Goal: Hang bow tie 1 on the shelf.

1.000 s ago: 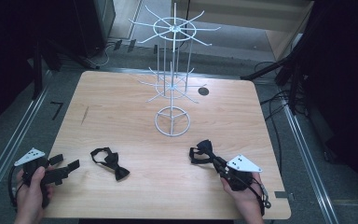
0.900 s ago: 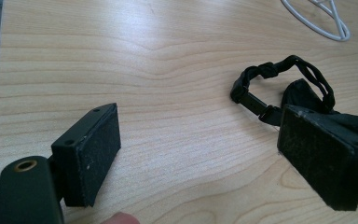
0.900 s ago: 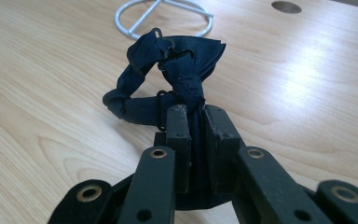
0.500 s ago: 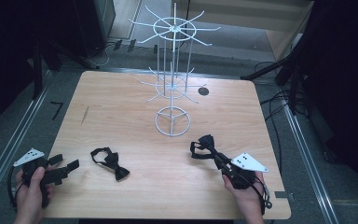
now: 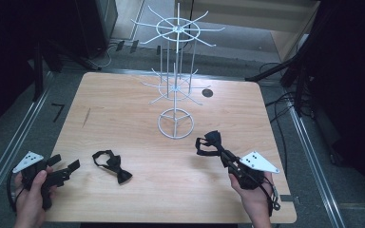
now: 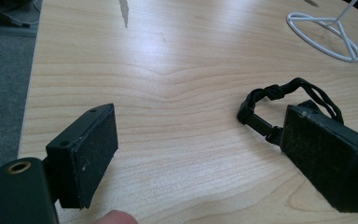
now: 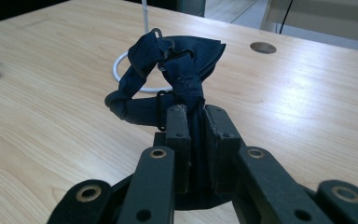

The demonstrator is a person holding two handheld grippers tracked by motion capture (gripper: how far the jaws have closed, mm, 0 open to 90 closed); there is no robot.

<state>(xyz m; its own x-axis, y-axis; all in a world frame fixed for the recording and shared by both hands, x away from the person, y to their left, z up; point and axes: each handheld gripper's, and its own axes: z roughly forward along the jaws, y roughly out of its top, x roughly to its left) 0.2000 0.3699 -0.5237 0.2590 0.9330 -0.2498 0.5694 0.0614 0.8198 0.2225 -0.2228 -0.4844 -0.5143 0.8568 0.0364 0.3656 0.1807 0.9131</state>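
Left gripper (image 5: 66,168) sits at the near left corner of the table (image 5: 123,109), held in the person's left hand (image 5: 31,194). Jaws stand wide apart with nothing between the pads; in the left gripper view (image 6: 200,158) only bare wood shows in the gap.

Just to the right of it lies a black bow tie (image 5: 114,166), flat on the table with its strap looped out towards the gripper. In the left gripper view this black bow tie (image 6: 279,100) lies partly behind the right-hand jaw (whether it touches the jaw, cannot tell).

Middle of the table, farther back: a white wire display stand (image 5: 176,85), upright, with a round ring base and two tiers of radiating hooks. The ring base also shows in the left gripper view (image 6: 326,32).

Right of the stand base and nearer the person: a dark blue bow tie (image 5: 209,142), clamped in the right gripper (image 5: 225,156). In the right gripper view (image 7: 196,135) the jaws are pressed narrow on the fabric of the dark blue bow tie (image 7: 182,70), which bunches up above the pads, strap and metal clasp hanging to one side. It appears clear of the table top, just near the stand's ring. The right hand (image 5: 254,194) grips from the near right edge.

Small round hole (image 5: 207,93) in the table behind the stand, to its right.
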